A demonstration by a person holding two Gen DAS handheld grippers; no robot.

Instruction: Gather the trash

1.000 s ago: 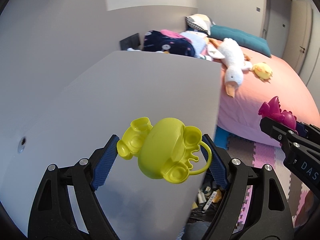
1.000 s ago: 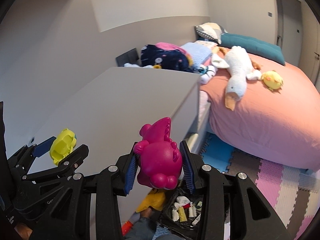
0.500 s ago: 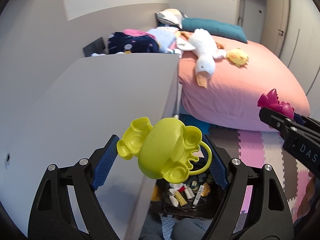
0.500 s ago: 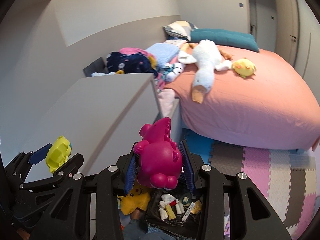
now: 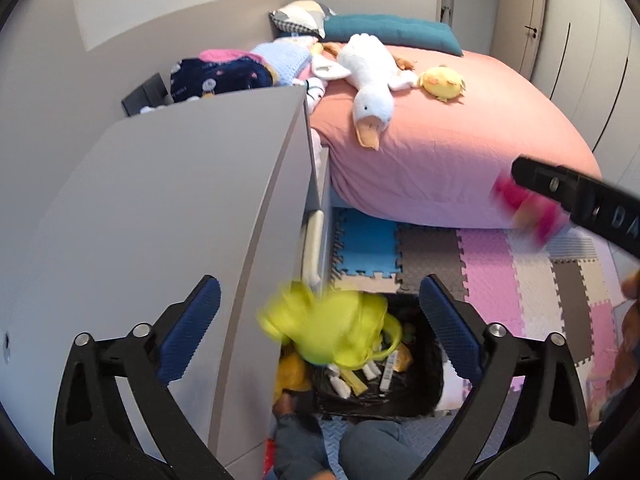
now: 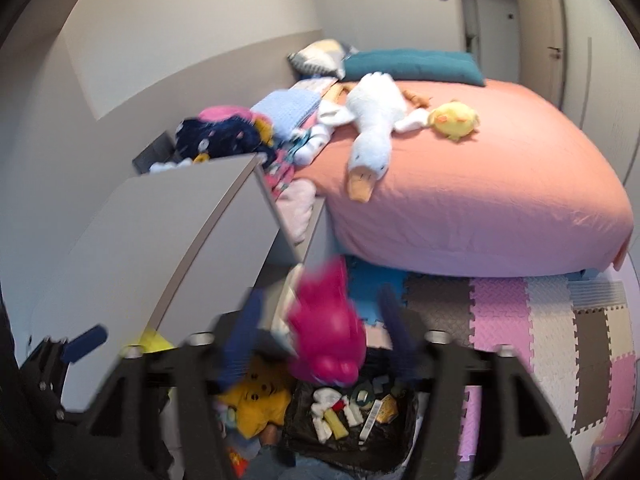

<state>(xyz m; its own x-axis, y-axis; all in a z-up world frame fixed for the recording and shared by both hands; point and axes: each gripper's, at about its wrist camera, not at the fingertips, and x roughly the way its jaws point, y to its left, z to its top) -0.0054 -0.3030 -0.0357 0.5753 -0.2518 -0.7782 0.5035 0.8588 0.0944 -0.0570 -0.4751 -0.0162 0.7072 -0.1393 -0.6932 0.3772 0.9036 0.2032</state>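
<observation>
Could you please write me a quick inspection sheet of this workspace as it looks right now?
Surface: grey cabinet top beside the bed; foam puzzle mat on the floor.
Job's things: yellow toy blurred, loose between the open fingers of the left hand-held gripper, above the black-lined trash bin; pink toy blurred, between the parted fingers of the right hand-held gripper, also over the bin.
Clutter: small wrappers and scraps in the bin; yellow plush on the floor beside it.
Grippers: both open.
Cables: nothing seen.
Surroundings: pink bed with a white goose plush, yellow chick plush, teal pillow and folded clothes.
</observation>
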